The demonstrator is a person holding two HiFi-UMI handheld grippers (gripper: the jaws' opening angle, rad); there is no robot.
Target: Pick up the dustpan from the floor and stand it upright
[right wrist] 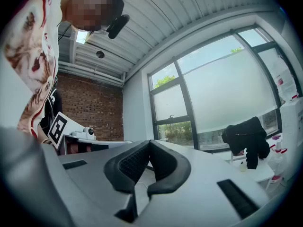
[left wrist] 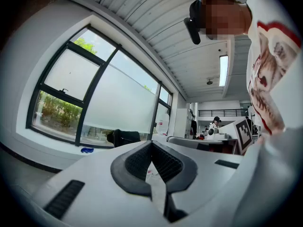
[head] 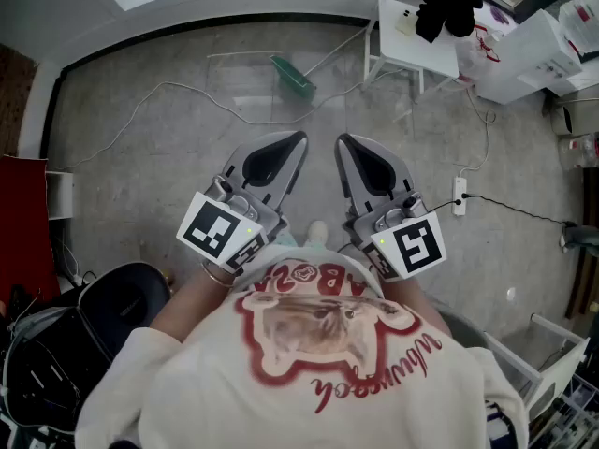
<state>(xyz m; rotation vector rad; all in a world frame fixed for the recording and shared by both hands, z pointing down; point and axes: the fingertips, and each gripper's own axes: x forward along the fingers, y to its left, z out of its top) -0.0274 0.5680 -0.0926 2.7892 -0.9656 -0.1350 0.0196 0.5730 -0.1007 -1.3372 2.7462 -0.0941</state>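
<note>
The green dustpan (head: 293, 77) lies flat on the floor (head: 187, 148) just left of the white counter (head: 412, 43), its thin pale handle (head: 342, 52) slanting toward the counter's legs. Both tools are held level at the person's chest, well back from the counter and nowhere near the pan. The left tool (head: 298, 143) has its jaws pressed together on nothing, and the right tool (head: 344, 142) is likewise pressed together and empty, so the pickup has not begun.

The risks ahead, as I judge them:
- Arriving with jaws not yet spread would nudge the pan across the smooth floor instead of taking it
- The handle looks slim; a pinch far along it could let the pan swing or twist out
- Lifting by the handle so close to the counter might knock its legs
- A loose cable (head: 178, 90) trails on the floor left of the counter, past the pan, and could snag
- Stood upright, the pan may topple unless it is steadied before release
</note>
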